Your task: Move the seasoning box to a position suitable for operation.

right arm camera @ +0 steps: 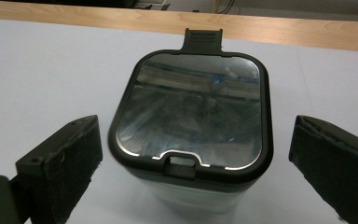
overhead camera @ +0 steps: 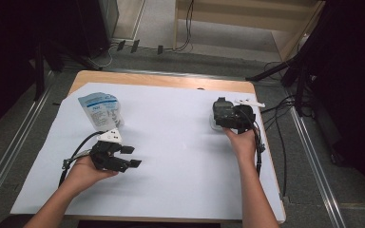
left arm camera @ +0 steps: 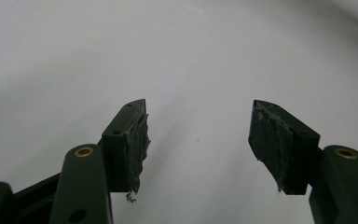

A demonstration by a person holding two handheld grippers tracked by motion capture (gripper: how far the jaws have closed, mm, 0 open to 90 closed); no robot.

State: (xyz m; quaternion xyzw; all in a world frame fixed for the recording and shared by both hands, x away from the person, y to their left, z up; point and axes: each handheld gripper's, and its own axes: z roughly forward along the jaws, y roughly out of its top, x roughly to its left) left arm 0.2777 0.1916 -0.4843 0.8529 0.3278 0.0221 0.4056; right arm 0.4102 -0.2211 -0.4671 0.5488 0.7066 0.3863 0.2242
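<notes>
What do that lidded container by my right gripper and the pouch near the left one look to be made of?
Container: likely plastic, with a matte black rim and latch around a glossy dark lid panel that mirrors the room; its lower body looks pale and translucent. Pouch: apparently thin plastic film, white and blue print with a slight sheen.

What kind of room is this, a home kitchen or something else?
Probably a lab or recording studio, not a kitchen: a wooden table covered with white paper, loose cables trailing across a bare floor, and dark stands around it.
</notes>
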